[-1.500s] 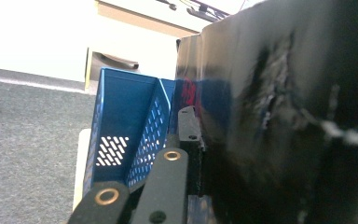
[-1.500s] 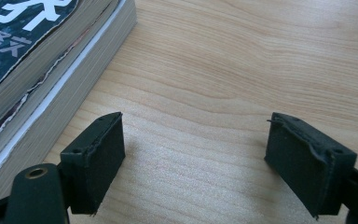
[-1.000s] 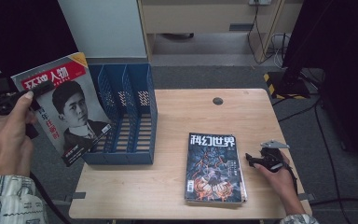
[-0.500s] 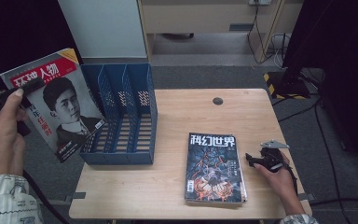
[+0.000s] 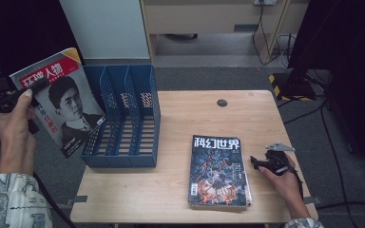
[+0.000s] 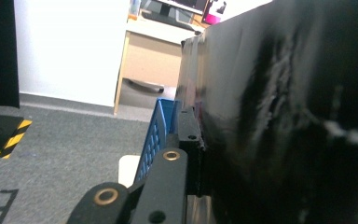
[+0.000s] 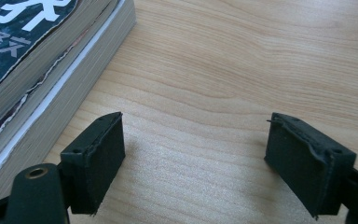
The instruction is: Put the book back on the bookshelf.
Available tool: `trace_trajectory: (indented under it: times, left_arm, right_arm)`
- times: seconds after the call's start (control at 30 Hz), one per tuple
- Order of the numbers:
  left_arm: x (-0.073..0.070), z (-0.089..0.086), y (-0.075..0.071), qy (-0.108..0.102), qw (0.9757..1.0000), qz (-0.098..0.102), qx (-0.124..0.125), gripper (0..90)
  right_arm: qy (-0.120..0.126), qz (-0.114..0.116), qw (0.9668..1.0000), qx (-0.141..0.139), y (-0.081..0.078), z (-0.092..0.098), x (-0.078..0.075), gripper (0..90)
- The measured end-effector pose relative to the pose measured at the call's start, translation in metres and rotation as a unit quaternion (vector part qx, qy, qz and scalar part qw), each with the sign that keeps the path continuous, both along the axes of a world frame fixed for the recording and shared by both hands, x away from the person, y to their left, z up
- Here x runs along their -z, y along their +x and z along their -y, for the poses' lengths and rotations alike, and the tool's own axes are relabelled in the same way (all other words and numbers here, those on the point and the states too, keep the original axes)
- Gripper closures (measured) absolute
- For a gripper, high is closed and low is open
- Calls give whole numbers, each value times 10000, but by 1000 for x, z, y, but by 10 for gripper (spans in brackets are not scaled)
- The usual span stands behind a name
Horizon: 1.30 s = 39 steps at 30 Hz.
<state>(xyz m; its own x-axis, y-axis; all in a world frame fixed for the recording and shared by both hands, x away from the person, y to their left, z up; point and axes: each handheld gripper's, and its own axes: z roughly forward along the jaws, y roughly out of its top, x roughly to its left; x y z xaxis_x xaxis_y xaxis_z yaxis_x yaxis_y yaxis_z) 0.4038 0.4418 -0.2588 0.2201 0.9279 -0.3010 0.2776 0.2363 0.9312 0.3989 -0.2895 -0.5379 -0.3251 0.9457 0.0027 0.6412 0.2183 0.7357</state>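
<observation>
My left gripper [image 5: 31, 91] is shut on the top edge of a magazine [image 5: 66, 109] with a red title band and a portrait on the cover. I hold it tilted in the air just left of the blue file rack [image 5: 123, 118]. In the left gripper view its dark back cover [image 6: 284, 116] presses against my jaw, with the rack [image 6: 161, 126] behind. My right gripper [image 5: 259, 161] rests on the table, open and holding nothing, right of a stack of magazines [image 5: 217, 171]. In the right gripper view my right gripper [image 7: 196, 158] has bare wood between its pads, and the stack [image 7: 37, 70] lies to its left.
The wooden table [image 5: 195, 114] has a round cable hole [image 5: 222, 102] near its far edge. The rack has three upright slots and stands on the table's left side. A white panel [image 5: 104, 28] and a wooden desk [image 5: 209, 19] stand behind the table, with cables on the floor at the right.
My left hand swung the held magazine slightly left and back again; it now sits a little farther up the picture beside the rack. The right gripper has not moved.
</observation>
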Motion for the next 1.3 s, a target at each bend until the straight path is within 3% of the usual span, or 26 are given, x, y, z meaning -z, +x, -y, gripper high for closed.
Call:
trace_trajectory:
  times: [0.17, 0.63, 1.3]
  left_arm:
    - [14, 3, 8, -95, 9999, 25, -39, 856]
    - [43, 7, 17, -247, 9990, 360, -10, 851]
    - [77, 18, 24, -377, 9982, 473, 42, 843]
  right_arm:
    - [10, 2, 10000, 22, 0, 0, 0, 198]
    - [11, 1, 10000, 28, -1, -1, 0, 198]
    - [3, 3, 10000, 19, -1, 0, 0, 198]
